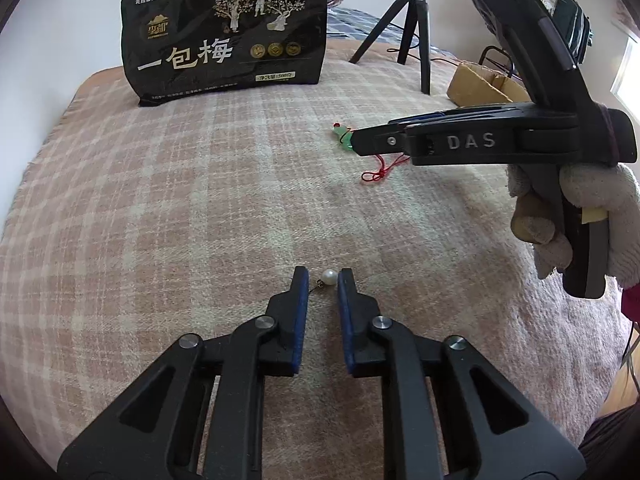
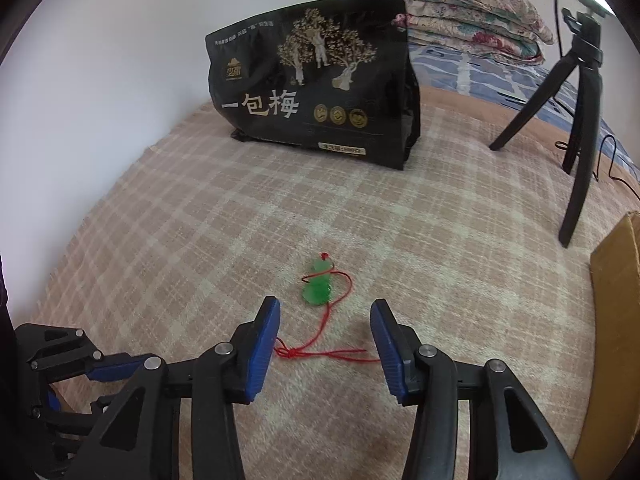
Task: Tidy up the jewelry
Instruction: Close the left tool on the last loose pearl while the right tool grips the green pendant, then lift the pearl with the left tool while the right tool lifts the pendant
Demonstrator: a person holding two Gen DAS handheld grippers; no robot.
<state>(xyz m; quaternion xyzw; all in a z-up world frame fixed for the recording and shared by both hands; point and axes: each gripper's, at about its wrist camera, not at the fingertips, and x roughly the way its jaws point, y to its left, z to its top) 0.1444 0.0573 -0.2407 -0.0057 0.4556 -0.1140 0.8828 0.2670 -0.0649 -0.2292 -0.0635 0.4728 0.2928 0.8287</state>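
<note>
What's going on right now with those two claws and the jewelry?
Left claw open, pearl earring between its tips. Right claw open, just short of green pendant, red cord between its fingers. Nothing in the way.

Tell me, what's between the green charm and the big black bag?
Nothing but bare checked blanket. The right wrist view shows the green gourd pendant and the black bag with only blanket between them.

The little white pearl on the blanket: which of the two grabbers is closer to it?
Left. The left gripper has the pearl right between its open fingertips, not yet pinched. The right gripper is farther up the blanket, beside the green pendant.
</note>
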